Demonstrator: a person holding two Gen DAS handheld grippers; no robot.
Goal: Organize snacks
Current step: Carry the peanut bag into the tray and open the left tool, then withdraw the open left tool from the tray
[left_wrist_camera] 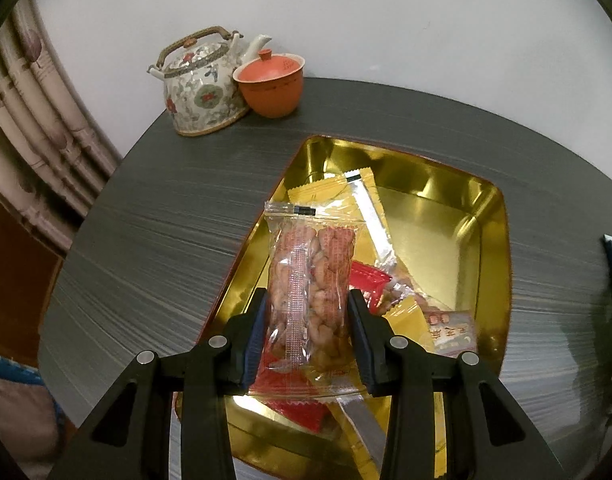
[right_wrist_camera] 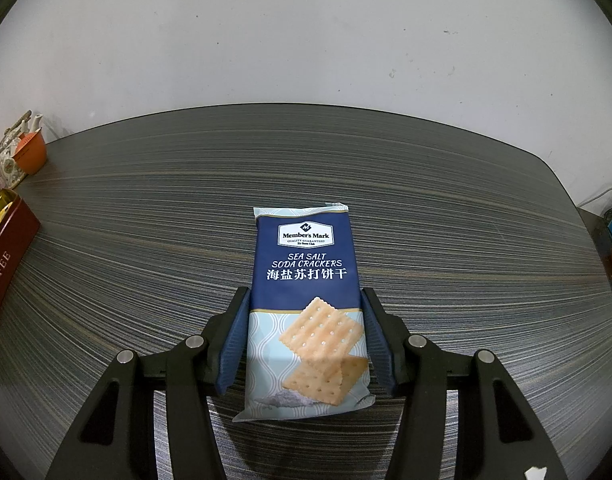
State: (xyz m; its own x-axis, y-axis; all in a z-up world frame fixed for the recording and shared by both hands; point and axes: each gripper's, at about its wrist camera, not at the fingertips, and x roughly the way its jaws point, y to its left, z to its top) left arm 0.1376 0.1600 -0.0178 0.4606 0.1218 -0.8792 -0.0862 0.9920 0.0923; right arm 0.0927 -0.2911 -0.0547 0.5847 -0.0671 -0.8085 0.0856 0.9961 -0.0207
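We see the left gripper [left_wrist_camera: 308, 312] holding a clear peanut pack [left_wrist_camera: 310, 280]: its fingers [left_wrist_camera: 253, 336] press the pack's two long sides, narrowed to the pack's width. The pack hangs over the near left part of the gold tin [left_wrist_camera: 486, 216], above a red pack [left_wrist_camera: 368, 280] and yellow packs [left_wrist_camera: 338, 196] lying in the tin. The far right half of the tin's floor is bare, with free room up to its right wall. The tin sits on the grey surface [left_wrist_camera: 165, 220], its left rim close to that surface's left edge. At the far left corner a teapot [left_wrist_camera: 201, 84] and an orange lidded cup [left_wrist_camera: 271, 82] stand touching, well apart from the tin.

In the right view, the right gripper [right_wrist_camera: 306, 320] has its fingers [right_wrist_camera: 235, 340] against both long sides of the cracker pack [right_wrist_camera: 306, 300], closed to its width. We cannot tell whether the pack rests on the surface [right_wrist_camera: 466, 240] or is lifted. Around it the surface is open on every side, right up to the wall at the far edge. The tin's red side [right_wrist_camera: 9, 248] shows at the left edge, well apart from the cracker pack.
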